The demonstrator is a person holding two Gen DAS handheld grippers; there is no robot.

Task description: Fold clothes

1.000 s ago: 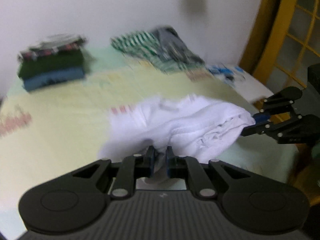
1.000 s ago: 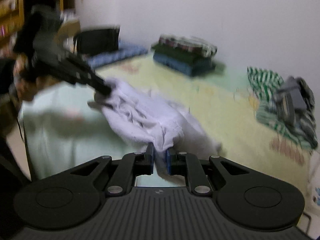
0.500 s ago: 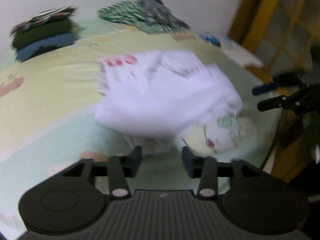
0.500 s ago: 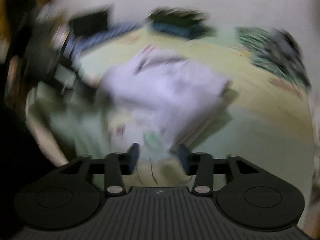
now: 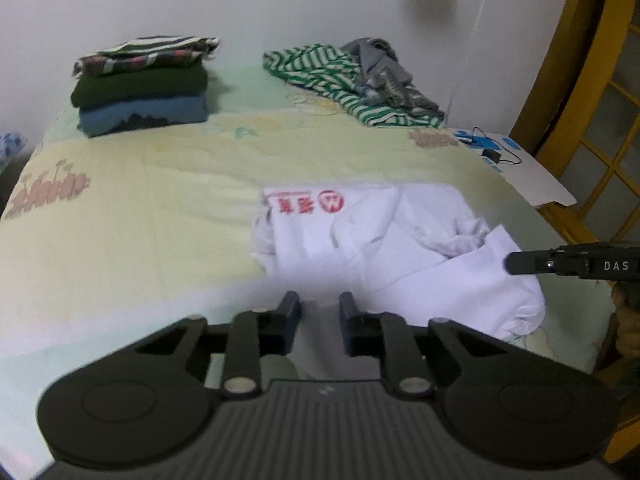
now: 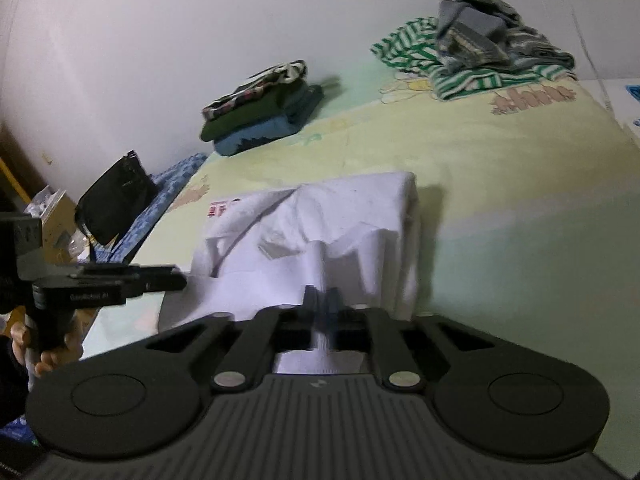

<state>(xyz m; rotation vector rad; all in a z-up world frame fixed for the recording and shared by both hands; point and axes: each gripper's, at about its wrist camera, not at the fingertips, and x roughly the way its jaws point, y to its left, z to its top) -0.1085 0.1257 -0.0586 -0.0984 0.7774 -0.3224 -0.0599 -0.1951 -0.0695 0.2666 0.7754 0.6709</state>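
Both grippers are matte black plastic. The left gripper (image 5: 319, 316) has a ribbed grey-black deck, two round discs moulded into wide lobes, and angled link arms pinned by silver round-headed screws. Its fingers (image 5: 289, 322) are short blocks with dark blue pads. The right gripper (image 6: 320, 304) has the same build; seen side-on from the left wrist camera, its body bears white letters "DAS". The left one's side carries small pale lettering, too blurred to read fully.
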